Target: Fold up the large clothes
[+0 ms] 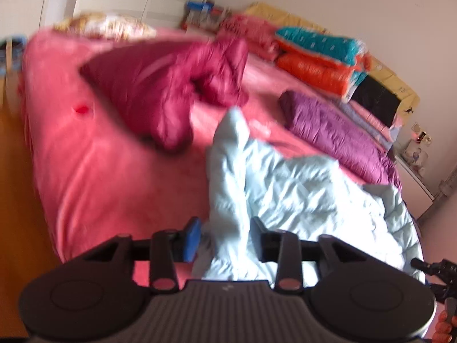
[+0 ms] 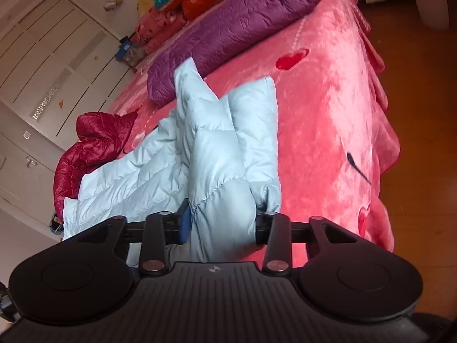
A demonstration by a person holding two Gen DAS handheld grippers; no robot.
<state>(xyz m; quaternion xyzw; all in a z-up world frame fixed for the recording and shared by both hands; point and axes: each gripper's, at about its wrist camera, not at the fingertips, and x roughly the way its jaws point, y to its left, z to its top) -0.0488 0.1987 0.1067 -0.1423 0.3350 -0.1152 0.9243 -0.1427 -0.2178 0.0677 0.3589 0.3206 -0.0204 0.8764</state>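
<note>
On the pink bed a dark red jacket lies at the left, crumpled. The pale blue down coat is bunched at the near edge, and a purple coat lies beyond it to the right. The left tongs stand apart with a ridge of blue fabric between them; whether the pads press on it I cannot tell. The right tongs are spread wide around a thick puffed roll of the same coat, both pads touching it. The padding looks slippery and springy, so a loose bite could let the fold slide out and reopen, or drag the hem off the bed's edge.
</note>
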